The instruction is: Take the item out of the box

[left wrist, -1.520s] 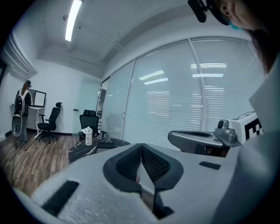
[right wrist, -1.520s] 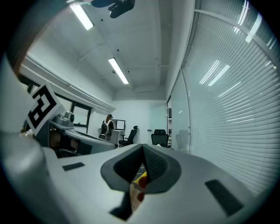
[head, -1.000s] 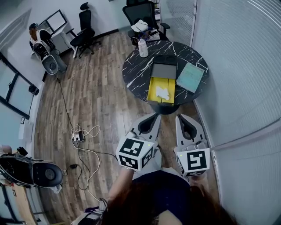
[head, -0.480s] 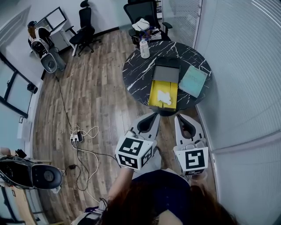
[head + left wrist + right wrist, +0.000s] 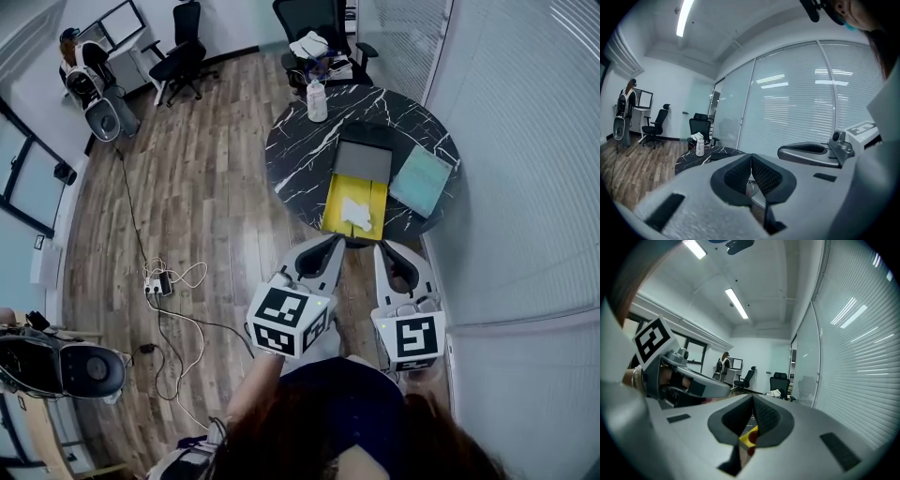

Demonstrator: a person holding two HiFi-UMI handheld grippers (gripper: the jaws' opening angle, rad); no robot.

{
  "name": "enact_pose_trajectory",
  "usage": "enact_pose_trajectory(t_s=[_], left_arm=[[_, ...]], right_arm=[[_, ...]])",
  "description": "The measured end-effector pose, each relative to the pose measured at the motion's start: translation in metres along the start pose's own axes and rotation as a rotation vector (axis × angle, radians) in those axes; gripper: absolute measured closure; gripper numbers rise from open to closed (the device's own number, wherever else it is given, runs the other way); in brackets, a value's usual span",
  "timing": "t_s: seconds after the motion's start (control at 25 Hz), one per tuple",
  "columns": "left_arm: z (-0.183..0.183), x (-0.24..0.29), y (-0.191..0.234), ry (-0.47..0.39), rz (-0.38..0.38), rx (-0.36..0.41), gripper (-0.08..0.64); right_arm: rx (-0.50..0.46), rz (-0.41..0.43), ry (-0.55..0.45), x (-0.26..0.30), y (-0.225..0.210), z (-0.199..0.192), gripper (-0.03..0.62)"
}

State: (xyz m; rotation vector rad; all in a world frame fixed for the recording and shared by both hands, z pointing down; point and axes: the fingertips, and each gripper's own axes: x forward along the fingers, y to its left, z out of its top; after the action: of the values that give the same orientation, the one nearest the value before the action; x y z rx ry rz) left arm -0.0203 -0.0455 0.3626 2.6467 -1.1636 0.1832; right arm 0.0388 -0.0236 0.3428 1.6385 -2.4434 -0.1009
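On the wooden floor (image 5: 206,187) at your far left, cables (image 5: 173,300) trailed past a power strip. Your left tool (image 5: 335,243) hung over that floor with its tip near the near edge of the round black counter (image 5: 300,155), not touching anything on it. In the left gripper view its jaws were pressed together, pad against pad, with nothing between them. Past them that view showed the counter and a white bottle (image 5: 700,146) standing upright on it.

On the counter's far side, in the head view, the bottle stood well apart from the box (image 5: 335,202). The box was yellow and lay open at the near edge of the counter, between your two tools and just beyond their tips. The white item (image 5: 356,214) lay inside it, crumpled, on the box floor toward the right wall. A grey lid (image 5: 364,161) lay flat against the box's far edge.

Your right tool (image 5: 387,248) was held level with the left one, near the counter's edge and clear of the box. In the right gripper view its jaws were also closed on nothing, with a yellow corner of the box showing below them. A teal pad (image 5: 421,181) lay just right of the box and lid.
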Motion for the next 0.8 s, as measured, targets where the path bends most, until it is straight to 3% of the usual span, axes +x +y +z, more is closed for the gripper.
enact_pose_trajectory(t_s=[0.32,0.6,0.8], left_arm=[[0.010,0.017,0.039,-0.004,0.005,-0.018,0.532],[0.017,0.038,0.061,0.006,-0.037,-0.022,0.532],[0.021,0.049,0.067,0.016,-0.077,-0.013,0.532]], right_arm=[[0.011,0.006,0.017,0.040,-0.004,0.006,0.568],[-0.063,-0.021,0.069,0.067,-0.008,0.001,0.568],[-0.048,-0.046,0.078,0.078,-0.011,-0.001,0.568]])
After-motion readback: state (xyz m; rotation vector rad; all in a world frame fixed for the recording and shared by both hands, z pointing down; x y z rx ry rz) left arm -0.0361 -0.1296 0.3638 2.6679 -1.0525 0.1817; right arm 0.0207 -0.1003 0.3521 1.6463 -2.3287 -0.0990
